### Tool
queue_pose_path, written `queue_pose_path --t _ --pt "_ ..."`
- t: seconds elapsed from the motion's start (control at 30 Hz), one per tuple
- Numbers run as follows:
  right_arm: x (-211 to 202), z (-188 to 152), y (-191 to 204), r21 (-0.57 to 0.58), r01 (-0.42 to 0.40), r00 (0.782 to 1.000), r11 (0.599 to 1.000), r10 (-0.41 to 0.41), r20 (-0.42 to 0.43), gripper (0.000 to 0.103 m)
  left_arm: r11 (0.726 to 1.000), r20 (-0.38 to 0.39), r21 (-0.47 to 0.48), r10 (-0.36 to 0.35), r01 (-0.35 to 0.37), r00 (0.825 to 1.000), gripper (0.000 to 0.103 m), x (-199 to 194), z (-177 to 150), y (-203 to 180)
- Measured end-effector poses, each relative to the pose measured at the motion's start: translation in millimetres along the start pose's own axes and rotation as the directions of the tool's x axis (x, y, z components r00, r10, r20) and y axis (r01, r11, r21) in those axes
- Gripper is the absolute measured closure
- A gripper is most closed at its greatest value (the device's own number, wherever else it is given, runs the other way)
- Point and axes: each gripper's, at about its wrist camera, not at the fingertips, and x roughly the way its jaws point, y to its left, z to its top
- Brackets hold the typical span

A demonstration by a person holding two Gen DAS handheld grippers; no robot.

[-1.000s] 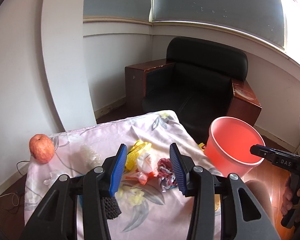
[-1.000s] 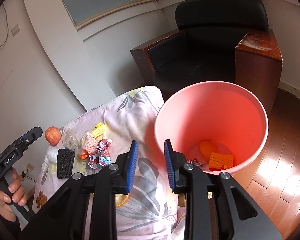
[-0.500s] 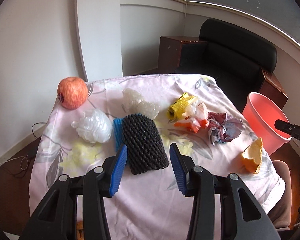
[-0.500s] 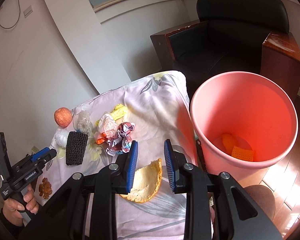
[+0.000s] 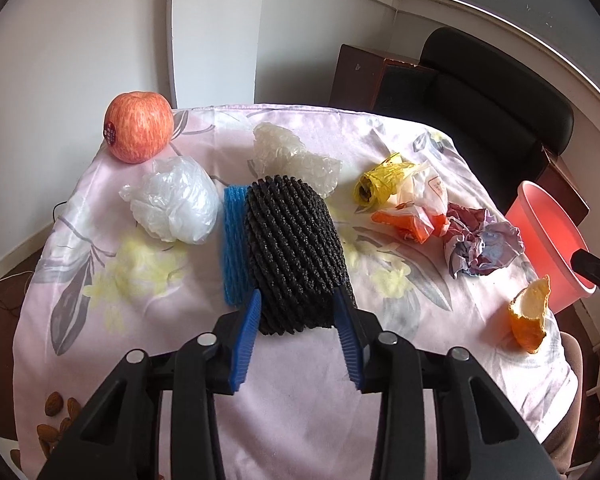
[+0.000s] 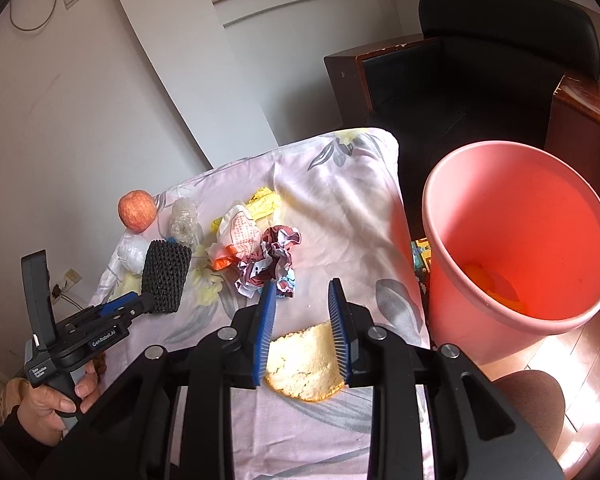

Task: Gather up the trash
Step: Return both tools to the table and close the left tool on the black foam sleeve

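Black foam netting (image 5: pixel 296 256) now sits between the blue pads of the left hand-held gripper (image 5: pixel 296 312), whose jaws are spread wide and straddle its near end; half a second ago the sleeve lay clear ahead of the tips. The pads look to be at its sides, but whether they press it cannot be told. A blue foam net (image 5: pixel 233 248) lies against its left flank.

On the right, the right hand-held gripper (image 6: pixel 302 300) has also come down and forward over the surface (image 6: pixel 340 208): its jaws are open wider than a second ago and bracket the pale inside of an orange peel (image 6: pixel 304 364) near the surface's near right edge, with nothing held yet.

Both tools, then, seem lined up for a pick and waiting to close.

Further in, crumpled printed paper (image 6: pixel 270 264), an orange and white wrapper (image 5: pixel 416 216), a yellow wrapper (image 5: pixel 380 180), a white plastic bag (image 5: pixel 176 204) and clear film (image 5: pixel 288 156) remain mid-surface. An apple (image 5: pixel 138 126) stands at the far left corner. Off the right edge, the pink bin (image 6: pixel 516 240) already has orange scraps in it.
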Motion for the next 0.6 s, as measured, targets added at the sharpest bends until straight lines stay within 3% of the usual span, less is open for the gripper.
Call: queue_pose_path --t 0.07,0.2,0.6 --pt "1 0 4 -0.010 -0.006 1.000 1.000 0.006 -0.002 0.075 1.000 -0.003 -0.009 -0.009 0.009 1.000 0.083 1 -2 1" --pt "6 1 15 -0.036 -0.019 1.000 0.999 0.019 -0.014 0.075 0.999 0.008 -0.018 -0.030 0.030 1.000 0.095 -2 -5 5" --pt "47 20 63 -0.126 -0.077 0.996 0.989 0.070 -0.057 0.075 0.991 0.091 -0.017 -0.130 0.132 0.987 0.096 -37 -4 9"
